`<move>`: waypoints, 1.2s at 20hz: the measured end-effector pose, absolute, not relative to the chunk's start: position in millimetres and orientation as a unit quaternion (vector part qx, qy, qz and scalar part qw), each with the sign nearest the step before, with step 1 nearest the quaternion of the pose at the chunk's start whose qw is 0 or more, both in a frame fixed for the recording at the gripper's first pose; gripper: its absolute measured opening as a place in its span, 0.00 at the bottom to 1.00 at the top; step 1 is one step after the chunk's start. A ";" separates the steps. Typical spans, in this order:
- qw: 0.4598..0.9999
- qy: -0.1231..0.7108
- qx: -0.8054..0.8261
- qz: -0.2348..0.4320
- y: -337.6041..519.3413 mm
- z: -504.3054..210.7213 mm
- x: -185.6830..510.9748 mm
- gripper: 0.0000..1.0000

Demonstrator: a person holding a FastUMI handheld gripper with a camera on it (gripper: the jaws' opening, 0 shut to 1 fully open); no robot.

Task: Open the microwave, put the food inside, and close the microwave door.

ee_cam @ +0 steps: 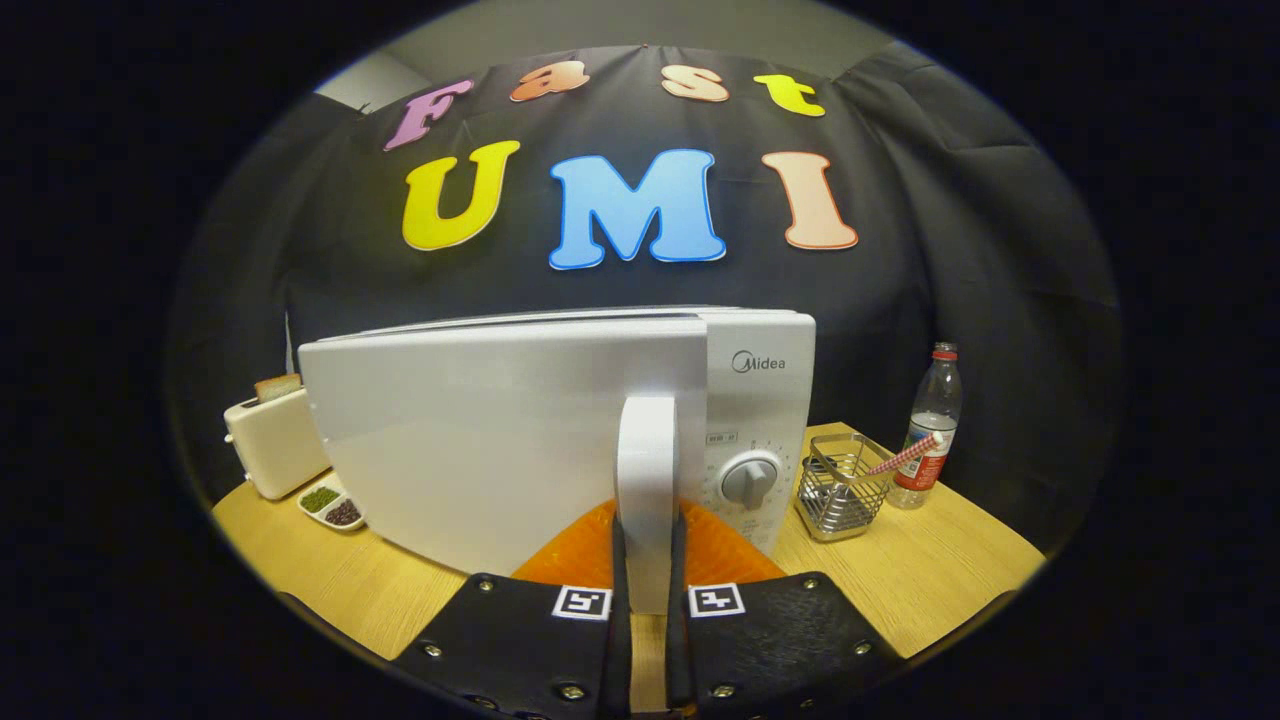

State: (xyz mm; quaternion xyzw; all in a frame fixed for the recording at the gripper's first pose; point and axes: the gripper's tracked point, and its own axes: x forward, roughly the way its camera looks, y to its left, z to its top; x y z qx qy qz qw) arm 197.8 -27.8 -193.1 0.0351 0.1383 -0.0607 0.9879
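My gripper (648, 600) is clamped on the microwave door handle (647, 480), both fingers pressing its sides. The microwave (760, 380) stands just ahead, its door (480, 440) swung partly toward me and blocking the view inside. Left of it sit a toaster (275, 440) with bread in the slot and a small dish (332, 505) (two compartments, green and dark bits). Right of it are a wire basket (843, 487) and a water bottle (930, 430). An orange mat (720, 550) lies on the wooden table (930, 570); black cloth hangs behind.
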 end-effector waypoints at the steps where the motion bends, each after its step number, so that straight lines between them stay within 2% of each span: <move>1: 0.989 0.136 0.034 -0.045 -19.0 -192.0 181.8 0.14; 13: 0.985 0.111 0.066 0.115 115.8 -178.7 55.9 0.13; 18: 0.985 0.095 0.072 0.121 171.4 -175.2 32.7 0.13; 24: 0.993 0.075 0.068 0.066 220.5 -170.8 22.3 0.12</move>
